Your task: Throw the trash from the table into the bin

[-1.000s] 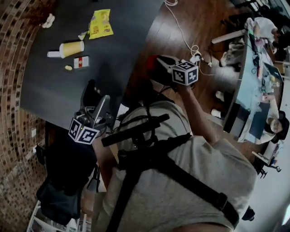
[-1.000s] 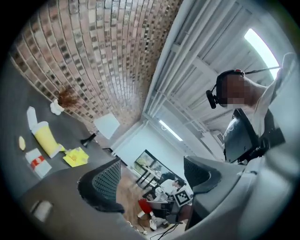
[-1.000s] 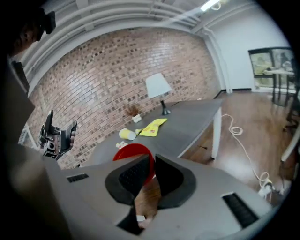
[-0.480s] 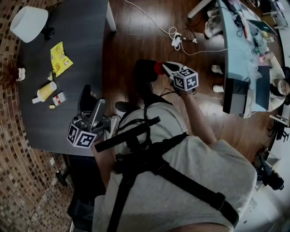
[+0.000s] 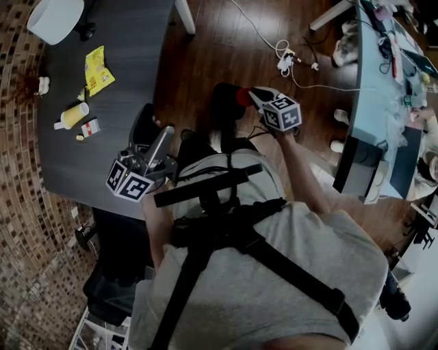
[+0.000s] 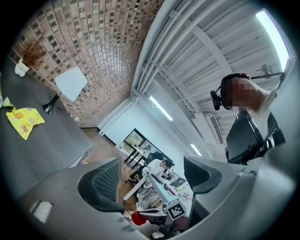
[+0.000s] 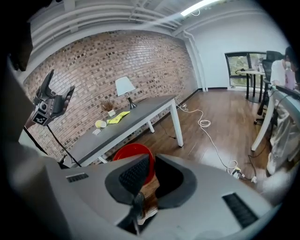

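Note:
On the dark grey table [image 5: 102,164] lie a yellow wrapper [image 5: 98,68], a yellow cup [image 5: 73,115] on its side and a small red-and-white box [image 5: 89,127]. My left gripper [image 5: 152,133] hangs over the table's near edge, open and empty. In the left gripper view, the left gripper [image 6: 150,178] points level across the room, past the wrapper [image 6: 24,123]. My right gripper [image 5: 248,96] is tilted down over the red bin [image 5: 241,98], which it mostly hides. The right gripper [image 7: 152,173] is shut above the bin [image 7: 131,157]; I see nothing between its pads.
A white lamp [image 5: 55,17] stands at the table's far corner. A white cable and power strip [image 5: 287,61] lie on the wooden floor. A light desk [image 5: 383,89] with clutter runs along the right. A black bag [image 5: 109,273] sits below the table's near end.
The trash on the table has slid left and further off in the head view as the person turned. My right gripper has sunk toward the red bin, still shut. The left stays open.

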The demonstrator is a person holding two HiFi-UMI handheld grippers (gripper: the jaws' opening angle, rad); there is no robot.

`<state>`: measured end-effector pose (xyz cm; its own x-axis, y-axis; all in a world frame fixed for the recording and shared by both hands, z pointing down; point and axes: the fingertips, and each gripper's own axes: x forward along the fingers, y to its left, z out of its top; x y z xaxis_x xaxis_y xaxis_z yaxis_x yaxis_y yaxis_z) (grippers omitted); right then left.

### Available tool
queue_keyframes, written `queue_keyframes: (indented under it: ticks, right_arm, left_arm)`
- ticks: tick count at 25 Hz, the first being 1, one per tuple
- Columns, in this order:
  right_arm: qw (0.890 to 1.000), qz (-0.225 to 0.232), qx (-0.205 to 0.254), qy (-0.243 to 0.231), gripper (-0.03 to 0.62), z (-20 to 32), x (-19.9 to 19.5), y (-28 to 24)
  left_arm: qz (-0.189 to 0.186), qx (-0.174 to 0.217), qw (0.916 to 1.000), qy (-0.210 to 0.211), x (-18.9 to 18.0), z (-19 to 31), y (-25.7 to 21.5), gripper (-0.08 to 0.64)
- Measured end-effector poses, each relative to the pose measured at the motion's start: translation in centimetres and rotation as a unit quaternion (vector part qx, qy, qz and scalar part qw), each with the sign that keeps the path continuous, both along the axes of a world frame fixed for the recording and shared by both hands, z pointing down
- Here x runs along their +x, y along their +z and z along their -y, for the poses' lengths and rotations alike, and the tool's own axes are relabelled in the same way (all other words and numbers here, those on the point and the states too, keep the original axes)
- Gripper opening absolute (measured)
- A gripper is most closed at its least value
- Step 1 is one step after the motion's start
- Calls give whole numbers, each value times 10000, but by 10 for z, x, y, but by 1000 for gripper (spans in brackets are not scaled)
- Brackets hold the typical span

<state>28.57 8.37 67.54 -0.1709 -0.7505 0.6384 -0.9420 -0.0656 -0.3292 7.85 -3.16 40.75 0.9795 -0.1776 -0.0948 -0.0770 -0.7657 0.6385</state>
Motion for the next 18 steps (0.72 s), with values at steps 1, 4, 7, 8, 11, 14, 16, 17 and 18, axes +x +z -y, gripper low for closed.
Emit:
queue_keyframes:
  ticks: [1,4,7,8,11,14,16,17,18]
  right_arm:
    - [10000,1,20,-12,41,2,2,0]
    - [10000,-11,20,-15,41,5,7,4]
    - [10000,-49,14,-9,41,12,8,7]
    - [10000,-43,20,-1,41,13,6,7]
    - [9999,-145,-62,12,40,17,2,14]
    - [9991,-313,-287,20,81,21,1,26]
    - [9987,-302,-399,24,83,24,-4,32]
    - [9985,-304,-457,34,83,25,-6,34]
    - [9981,-319,-518,51,83,25,-7,36]
  left_arm:
    - [24,6,10000,27,3,-1,0,408]
    - [51,24,10000,69,10,3,-1,408]
    - [16,38,10000,71,14,14,-4,408]
    - [8,48,10000,73,14,17,-6,407]
    - [-10,80,9999,133,17,24,-9,408]
    - [-6,79,9998,180,14,31,-8,407]
    - [-25,46,9999,157,9,39,-7,407]
    - [-40,24,9999,148,7,42,-7,407]
    - [-51,2,9999,149,5,45,-6,407]
